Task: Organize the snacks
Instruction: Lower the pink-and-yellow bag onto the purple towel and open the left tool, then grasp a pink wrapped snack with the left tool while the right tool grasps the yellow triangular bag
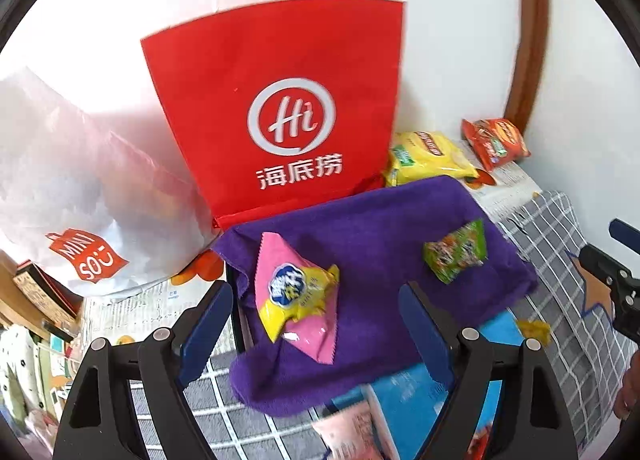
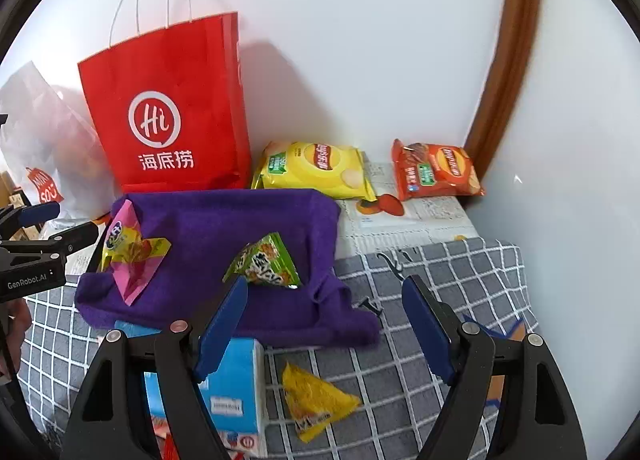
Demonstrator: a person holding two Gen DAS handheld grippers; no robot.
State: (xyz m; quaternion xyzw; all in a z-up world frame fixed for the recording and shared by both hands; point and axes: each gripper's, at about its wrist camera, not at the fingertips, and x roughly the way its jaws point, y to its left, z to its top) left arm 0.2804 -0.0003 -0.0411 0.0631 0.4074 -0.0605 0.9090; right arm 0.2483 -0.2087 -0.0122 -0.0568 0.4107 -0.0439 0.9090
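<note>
Both tongs are hanging apart and empty: left tongs (image 1: 316,324) are framing the pink-and-yellow packet (image 1: 298,294) lying on the purple towel (image 1: 360,228); right tongs (image 2: 340,324) are hovering near the green packet (image 2: 264,262). The step in hand appears to be a first pick; next, the left tongs would need to descend and close. Readable writing: red bag (image 2: 168,108), "Hi 海底捞"; white bag (image 1: 86,256), "MINISO"; "GenRobot.AI" on the left tool.

A bright red paper bag (image 2: 168,108) bears a white logo. A plain purple towel (image 2: 224,260) holds a pink-and-yellow snack packet (image 2: 132,252) and a green one (image 2: 264,260). The cloth (image 2: 440,280) beneath is grey with white checks.
</note>
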